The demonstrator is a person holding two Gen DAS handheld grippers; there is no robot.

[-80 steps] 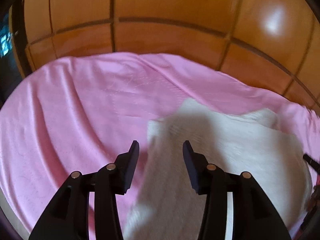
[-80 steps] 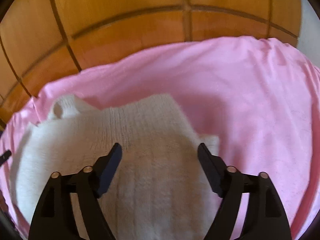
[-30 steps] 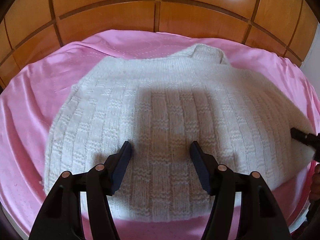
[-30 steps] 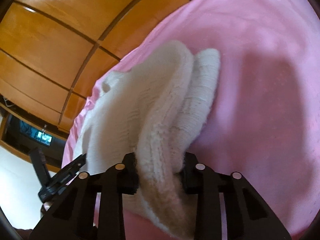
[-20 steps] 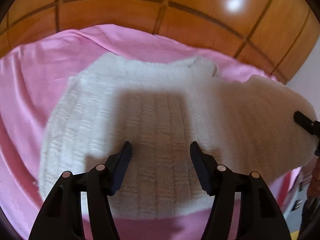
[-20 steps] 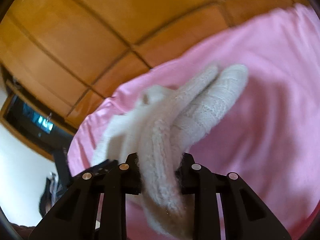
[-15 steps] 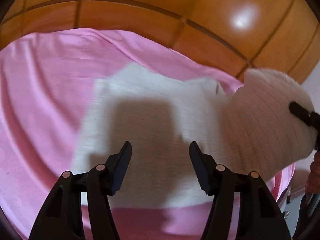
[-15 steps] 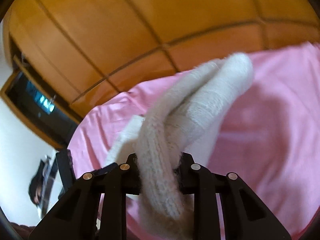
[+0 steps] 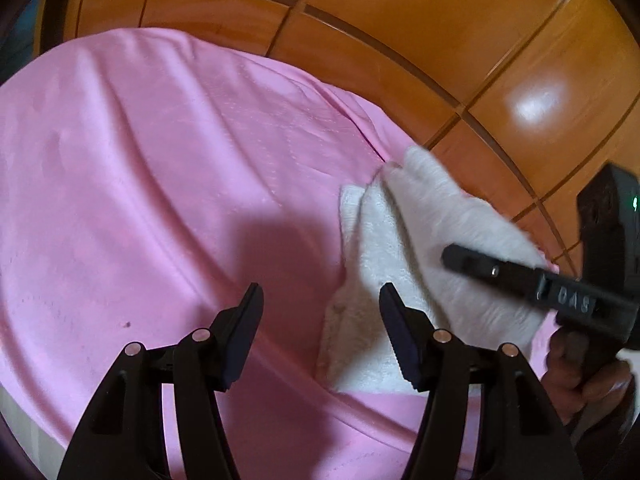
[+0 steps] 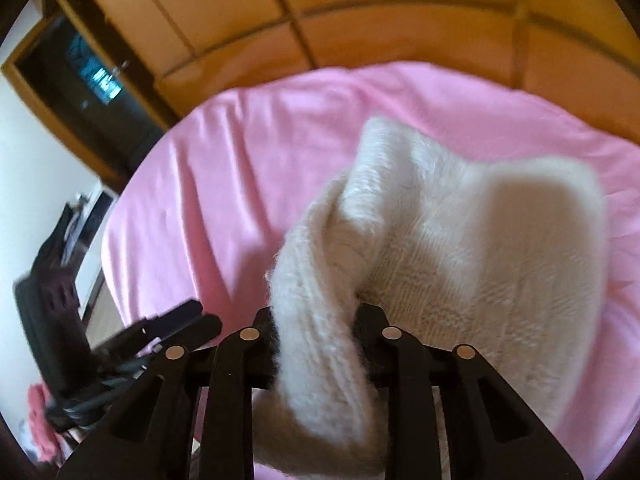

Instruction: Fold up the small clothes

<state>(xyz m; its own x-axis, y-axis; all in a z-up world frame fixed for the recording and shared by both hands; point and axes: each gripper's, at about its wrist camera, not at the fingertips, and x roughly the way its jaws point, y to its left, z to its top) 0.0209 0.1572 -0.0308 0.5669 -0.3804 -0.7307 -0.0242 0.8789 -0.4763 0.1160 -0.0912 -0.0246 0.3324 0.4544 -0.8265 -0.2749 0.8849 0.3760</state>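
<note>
My right tongs are clamped on the bunched white knitted sweater, my left tongs stand apart, so the fold may slip loose at lower right.

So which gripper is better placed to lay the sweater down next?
Right. The right gripper is shut on the sweater; the left gripper is open above the pink sheet, holding nothing.

Warm indoor light, fairly bright. A white glare spot sits on the glossy orange wooden panelling, and a dark shadow falls across the pink bedsheet ahead of the left view's fingers. Fisheye bending curves panel lines, corners vignette black. The fuzzy white knitted sweater is motion-blurred in both views
</note>
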